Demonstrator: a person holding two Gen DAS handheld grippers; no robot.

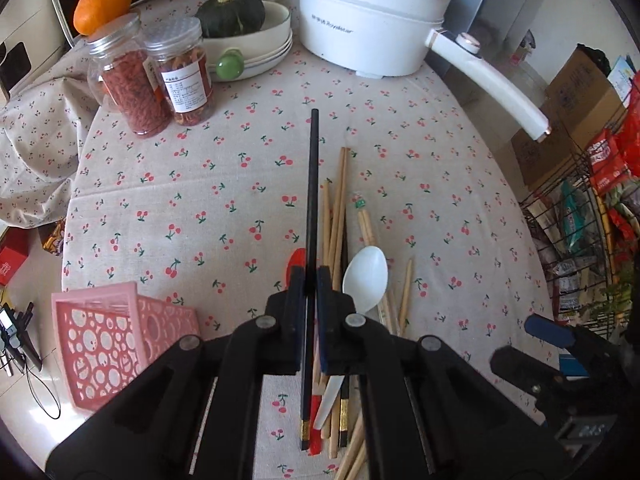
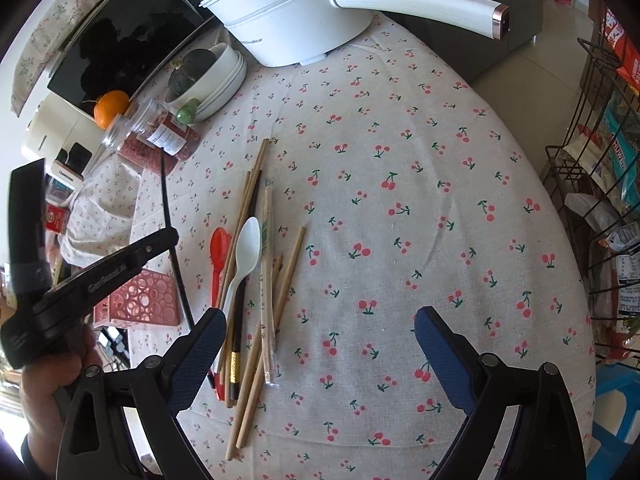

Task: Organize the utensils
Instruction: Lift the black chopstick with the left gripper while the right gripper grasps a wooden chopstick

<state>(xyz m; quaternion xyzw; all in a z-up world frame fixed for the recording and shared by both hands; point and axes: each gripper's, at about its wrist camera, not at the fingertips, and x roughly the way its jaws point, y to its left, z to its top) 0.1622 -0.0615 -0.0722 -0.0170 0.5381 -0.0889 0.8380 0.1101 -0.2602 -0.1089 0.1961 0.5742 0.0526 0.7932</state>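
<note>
Gripping a single black chopstick [image 1: 313,208] between its closed jaws, the left gripper [image 1: 311,280] held the stick clear of the cherry-print tablecloth [image 1: 224,200]. The chopstick ran straight out ahead of the fingertips toward the white electric pot [image 1: 360,20], while its gold-banded end reached back under the gripper body. Directly beneath and just to the right of those jaws lay the remaining pile: wooden chopsticks [image 1: 340,200], a white plastic spoon [image 1: 366,276], a red spoon [image 1: 298,260] partly hidden by the gripper, and a second black chopstick [image 1: 344,412] with a gold band. Down to the left of the left gripper, near the table edge, sat the pink perforated basket [image 1: 112,336]. Far ahead and left of it stood two clear jars [image 1: 160,76] of dried red contents, an orange [image 1: 102,6], and a dark green squash [image 1: 230,14] resting in stacked white bowls [image 1: 264,52].

The right gripper [image 2: 320,344] hovered above the cloth with its blue-padded jaws spread wide and nothing between them. The utensil pile lay just beside and ahead of its left finger [image 2: 198,356], the wooden chopsticks [image 2: 256,184] fanning forward. Farther to its left, a hand [image 2: 52,384] carried the left gripper [image 2: 168,236] with the black chopstick [image 2: 170,236] slanting through it, above the pink basket [image 2: 140,300]. To the right of the right gripper, off the table, a wire rack [image 2: 592,184] held packaged goods.
</note>
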